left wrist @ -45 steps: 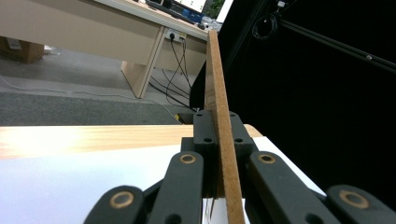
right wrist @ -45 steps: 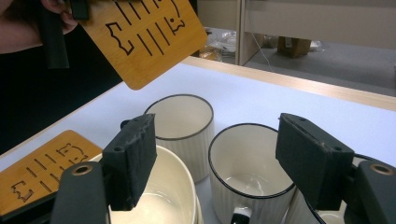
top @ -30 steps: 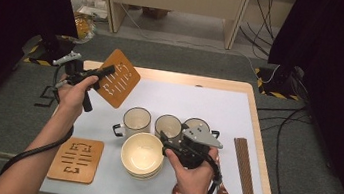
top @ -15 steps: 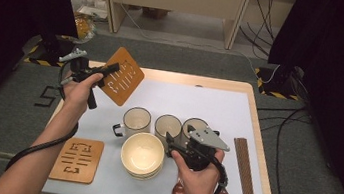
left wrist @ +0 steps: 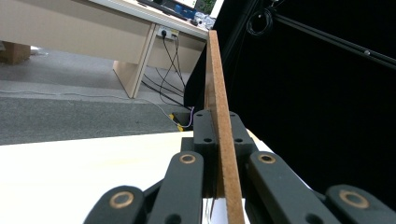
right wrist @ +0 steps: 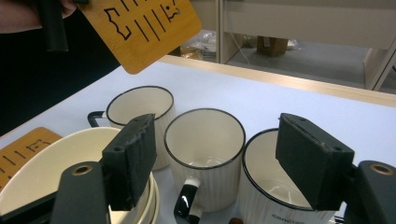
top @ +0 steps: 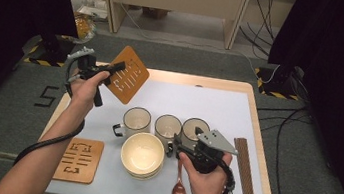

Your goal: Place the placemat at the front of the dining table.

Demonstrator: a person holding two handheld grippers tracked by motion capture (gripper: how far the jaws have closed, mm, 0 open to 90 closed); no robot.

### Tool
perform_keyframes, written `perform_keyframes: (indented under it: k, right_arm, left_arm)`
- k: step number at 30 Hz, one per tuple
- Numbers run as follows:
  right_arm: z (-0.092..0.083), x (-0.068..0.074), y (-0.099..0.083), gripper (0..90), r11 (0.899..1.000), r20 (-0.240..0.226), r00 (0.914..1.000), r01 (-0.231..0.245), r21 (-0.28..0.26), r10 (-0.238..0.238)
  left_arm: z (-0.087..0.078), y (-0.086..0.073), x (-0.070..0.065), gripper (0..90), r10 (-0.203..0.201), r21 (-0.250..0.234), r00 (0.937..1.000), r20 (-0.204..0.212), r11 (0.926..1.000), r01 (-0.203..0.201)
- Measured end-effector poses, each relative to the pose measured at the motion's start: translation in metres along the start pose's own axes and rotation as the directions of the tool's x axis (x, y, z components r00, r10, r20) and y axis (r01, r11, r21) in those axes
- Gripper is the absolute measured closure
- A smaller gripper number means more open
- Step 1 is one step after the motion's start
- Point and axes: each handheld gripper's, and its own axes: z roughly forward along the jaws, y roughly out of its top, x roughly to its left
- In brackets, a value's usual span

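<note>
White table (top: 219, 108) top with wooden rim, grey carpet and dark curtains around it. Thing in hand: wooden trivet (top: 127, 75), thin square board with slot cutouts, held up in the air over the table's far-left corner, touching nothing below. Left tongs (top: 116, 65) are clamped on it at one edge; the left gripper view shows the board edge-on (left wrist: 219, 116), pinched between the pads (left wrist: 204, 133).

Orientation: board stands tilted, cutout face turned toward the high camera and somewhat toward the mugs, one corner lowest. Near-square outline, so no real long axis; slots run roughly along the tongs' line, from near-left to far-right in the high view.

Risks, judged: grip sits near one edge, so the board could pivot or slip out in a quick swing. Lowered carelessly, its low corner may clip the left mug (top: 136, 121) or the bowl (top: 142, 154).

Further out: middle mug (top: 167, 127), right mug (top: 195, 130), second trivet (top: 78, 159) flat at near-left, spoon (top: 178, 191), chopsticks (top: 244, 174) along the right edge. Right tongs (right wrist: 224, 163) are spread apart, holding nothing, aimed at the middle and right mugs (right wrist: 205, 149); a stray nudge there could tip one.
</note>
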Motion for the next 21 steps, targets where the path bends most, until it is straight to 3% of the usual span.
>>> perform_keyframes:
  k: [21]
  right_arm:
    - [-0.006,-0.01,-0.012,29.1,1.0,0.019,0.9998,-0.005,0.001,0.005]
  left_arm:
    - [0.023,0.001,-0.006,86.1,0.002,0.019,1.0,0.001,0.9998,-0.002]
